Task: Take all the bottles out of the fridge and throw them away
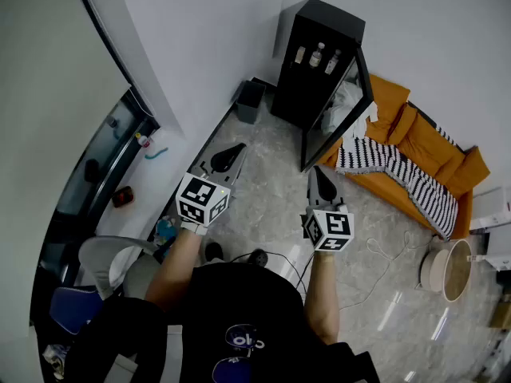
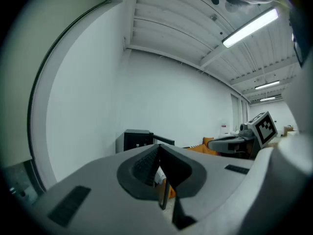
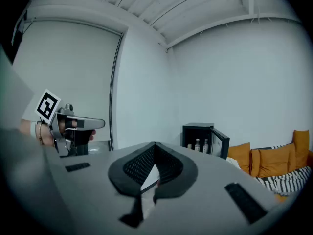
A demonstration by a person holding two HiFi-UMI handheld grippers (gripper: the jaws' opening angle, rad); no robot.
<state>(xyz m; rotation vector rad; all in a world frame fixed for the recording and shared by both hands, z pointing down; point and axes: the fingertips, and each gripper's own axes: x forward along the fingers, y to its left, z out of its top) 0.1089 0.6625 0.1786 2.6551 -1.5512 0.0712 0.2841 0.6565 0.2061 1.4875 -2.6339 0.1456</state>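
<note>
Three bottles (image 1: 317, 55) are seen standing on the upper shelf of the black mini fridge (image 1: 297, 86), whose glass door (image 1: 339, 114) is swung open next to the orange sofa (image 1: 423, 146). The left claw (image 1: 238, 148) and right claw (image 1: 317, 170) are held well apart from the fridge. Both are pinched together, with nothing gripped.

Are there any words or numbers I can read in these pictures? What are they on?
No text reads clearly.
Bottles in the fridge: labels too small to read.
Blue print on the person's black shirt: too blurred to read.
Cube on the left claw and cube on the right claw: square patterns, no words.
</note>
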